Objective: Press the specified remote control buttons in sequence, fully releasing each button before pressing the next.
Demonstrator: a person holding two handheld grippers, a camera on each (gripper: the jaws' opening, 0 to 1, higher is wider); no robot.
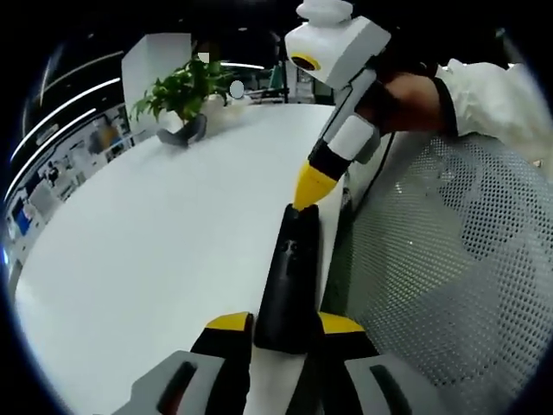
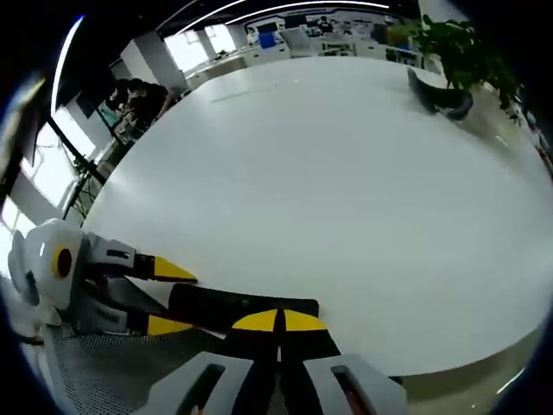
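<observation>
Remote control lies at the near edge of the white surface, its long axis running straight away from your left hand-held gripper, whose jaws clamp its near end. Your right hand-held gripper comes at it from the far end, yellow tips closed together with nothing between them, touching the remote's top by the look of it. It is the presser; lift fully clear before the next button.

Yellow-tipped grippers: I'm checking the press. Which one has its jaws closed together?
The right gripper, jaws shut into one tip on the slim black remote control; the left gripper has jaws apart, holding it between them.
</observation>
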